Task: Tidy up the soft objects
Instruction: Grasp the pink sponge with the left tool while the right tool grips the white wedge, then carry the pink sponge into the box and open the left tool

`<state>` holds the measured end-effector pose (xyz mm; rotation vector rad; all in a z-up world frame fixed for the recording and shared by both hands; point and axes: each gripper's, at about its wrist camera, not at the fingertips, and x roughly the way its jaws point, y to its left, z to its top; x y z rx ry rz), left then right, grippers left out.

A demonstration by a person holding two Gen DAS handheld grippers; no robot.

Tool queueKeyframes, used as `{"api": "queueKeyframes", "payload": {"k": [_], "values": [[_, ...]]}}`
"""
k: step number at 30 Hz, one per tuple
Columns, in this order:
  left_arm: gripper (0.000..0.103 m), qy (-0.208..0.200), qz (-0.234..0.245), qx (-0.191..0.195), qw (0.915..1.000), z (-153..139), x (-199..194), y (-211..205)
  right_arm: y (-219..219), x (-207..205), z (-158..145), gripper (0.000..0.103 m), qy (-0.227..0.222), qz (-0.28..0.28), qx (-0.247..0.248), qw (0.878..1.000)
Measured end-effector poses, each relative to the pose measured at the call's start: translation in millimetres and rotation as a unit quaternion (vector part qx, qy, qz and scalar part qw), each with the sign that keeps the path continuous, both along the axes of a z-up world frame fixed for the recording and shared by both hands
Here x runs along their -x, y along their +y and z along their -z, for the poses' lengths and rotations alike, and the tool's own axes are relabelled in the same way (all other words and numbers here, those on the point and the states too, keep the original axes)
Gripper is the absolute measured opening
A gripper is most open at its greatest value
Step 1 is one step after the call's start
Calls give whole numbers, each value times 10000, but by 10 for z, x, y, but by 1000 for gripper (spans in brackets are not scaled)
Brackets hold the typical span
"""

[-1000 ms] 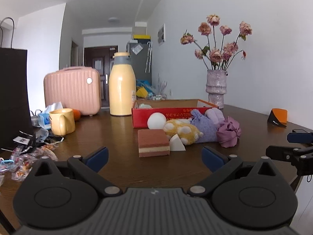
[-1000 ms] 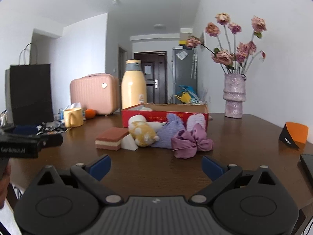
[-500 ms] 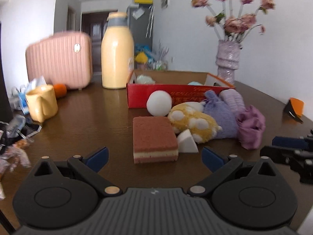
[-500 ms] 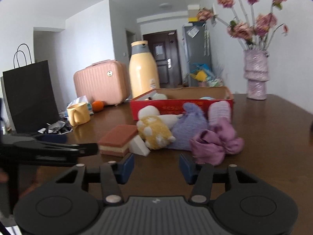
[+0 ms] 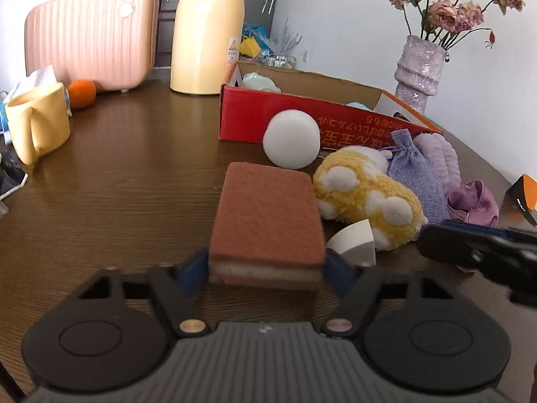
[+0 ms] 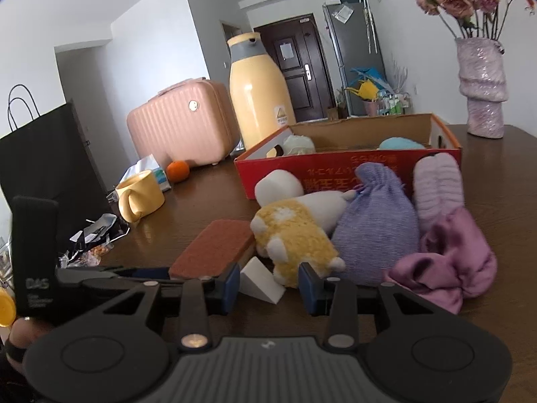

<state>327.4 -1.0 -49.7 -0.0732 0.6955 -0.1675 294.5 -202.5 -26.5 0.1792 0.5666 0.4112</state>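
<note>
the left gripper point(image 5: 266, 270) is low over the tabletop point(image 5: 134, 181), and its jaws stand on the two sides of the near end of the brown sponge point(image 5: 268, 221). the blue pads point(image 5: 193, 268) look to be touching the sponge sides, but i cannot tell if they already press it or only frame it. the sponge lies flat on the tabletop, not lifted.

the right gripper point(image 6: 270, 283) is near the white wedge point(image 6: 260, 282), which lies just in front of the yellow plush toy point(image 6: 295, 238). its jaws are partly open, with a narrow gap, and they hold nothing; the wedge sits between the two blue pads or just behind them, i cannot tell which.

the other soft things are in a heap in front of the red box point(image 6: 335, 168): a white ball point(image 5: 290, 139), a lilac pouch point(image 6: 379, 231), a pale purple fuzzy piece point(image 6: 436, 184) and a purple cloth point(image 6: 449, 265). in the box there are already two soft items, one pale green point(image 6: 298, 144) and one light blue point(image 6: 401, 143).

in my judgement the step in hand is the grasp of the sponge by the left gripper, early in the task, because most soft things are outside the box. the next move calls for a firm but gentle squeeze, since the sponge will give under the pads, then a lift straight up and a carry over the front wall of the box. the white ball is touching or nearly touching the far end of the sponge, so a sliding pull can roll it away.
</note>
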Motion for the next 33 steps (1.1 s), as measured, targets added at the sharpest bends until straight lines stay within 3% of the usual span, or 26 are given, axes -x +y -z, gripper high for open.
{"api": "queueKeyframes", "payload": {"k": [6,12,17,18,19,23,33], "values": [[72,-119,104,43,9999,-53,148,250,245,-198,67,40,162,-169,82,9997],[81,-6,51,48,10000,-68,172,387,610,-322,183,39,138,-58,950,9954],[82,-10,27,38,10000,-58,87,368,625,-365,196,29,192,8,970,9951],[81,-9,14,53,10000,-49,69,371,633,-355,199,27,186,-25,1038,9944],[72,-7,-7,75,10000,-43,55,375,635,-334,199,26,160,-42,1083,9940],[72,-73,42,161,9998,-53,81,370,617,-214,183,21,62,-76,1158,9932],[71,-733,86,90,9972,-361,586,257,261,294,-30,21,-285,158,913,9953]]}}
